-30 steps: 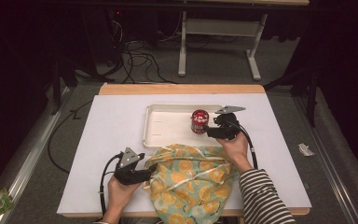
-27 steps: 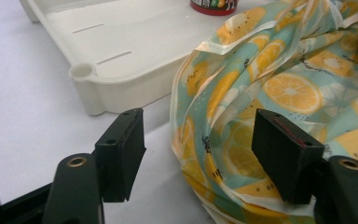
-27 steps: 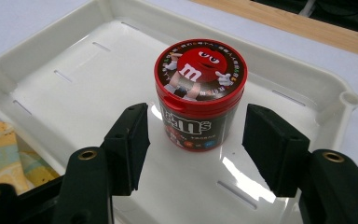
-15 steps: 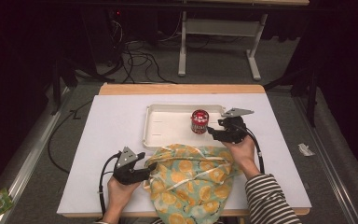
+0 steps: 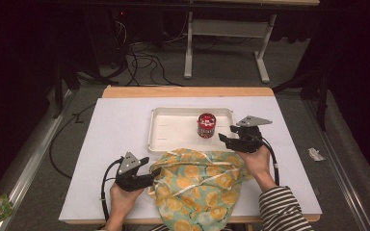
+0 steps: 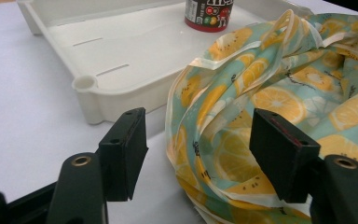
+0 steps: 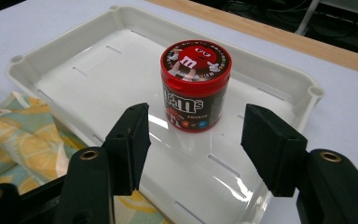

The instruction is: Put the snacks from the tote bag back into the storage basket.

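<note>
Left tongs (image 5: 155, 174) sit released near the surface's front edge, jaws straddling a fold of the lemon-print fabric bag (image 5: 200, 185), maybe brushing it. Red M&M's candy tub (image 5: 205, 125) stands upright in the white plastic tray (image 5: 173, 139). Right tongs (image 5: 226, 136) hover released beside it.

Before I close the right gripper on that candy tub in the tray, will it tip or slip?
The candy tub stands upright, squat and wide, so it probably won't tip. Its glossy label may slip under light pressure. The right gripper is open wider than the tub and clear of it.
</note>
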Action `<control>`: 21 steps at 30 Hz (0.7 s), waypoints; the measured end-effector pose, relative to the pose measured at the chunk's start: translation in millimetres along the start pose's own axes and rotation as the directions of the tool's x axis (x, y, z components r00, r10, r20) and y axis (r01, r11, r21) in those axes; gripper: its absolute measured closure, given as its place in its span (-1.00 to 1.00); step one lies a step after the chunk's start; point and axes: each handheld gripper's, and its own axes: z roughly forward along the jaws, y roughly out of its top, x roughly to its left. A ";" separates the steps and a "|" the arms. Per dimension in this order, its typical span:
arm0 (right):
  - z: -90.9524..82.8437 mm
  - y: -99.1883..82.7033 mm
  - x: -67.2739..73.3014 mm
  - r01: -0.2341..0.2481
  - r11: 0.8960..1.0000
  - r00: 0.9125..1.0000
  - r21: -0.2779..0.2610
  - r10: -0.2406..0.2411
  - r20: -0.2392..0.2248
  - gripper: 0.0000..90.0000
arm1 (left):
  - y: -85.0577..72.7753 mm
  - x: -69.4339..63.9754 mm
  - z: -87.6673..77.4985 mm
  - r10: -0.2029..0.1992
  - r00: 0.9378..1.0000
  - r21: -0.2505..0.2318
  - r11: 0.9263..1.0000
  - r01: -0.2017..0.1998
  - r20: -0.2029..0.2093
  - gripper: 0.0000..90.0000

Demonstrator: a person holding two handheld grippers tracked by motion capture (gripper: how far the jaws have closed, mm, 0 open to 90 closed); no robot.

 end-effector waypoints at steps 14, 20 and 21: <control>-24.1 -13.0 -6.2 -0.032 0.997 0.999 -0.071 0.031 -0.012 -0.05 | 2.2 -0.9 -5.3 -0.008 1.000 -0.031 0.999 0.008 0.002 -0.17; -31.4 -21.6 -7.8 -0.041 0.995 0.999 -0.086 0.040 -0.012 -0.06 | 3.4 -0.3 -8.8 -0.009 1.000 -0.040 0.999 0.009 0.003 -0.17; -32.8 -23.0 -8.1 -0.043 0.995 0.999 -0.086 0.042 -0.011 -0.06 | 3.4 -0.4 -9.1 -0.007 1.000 -0.042 0.999 0.007 0.001 -0.17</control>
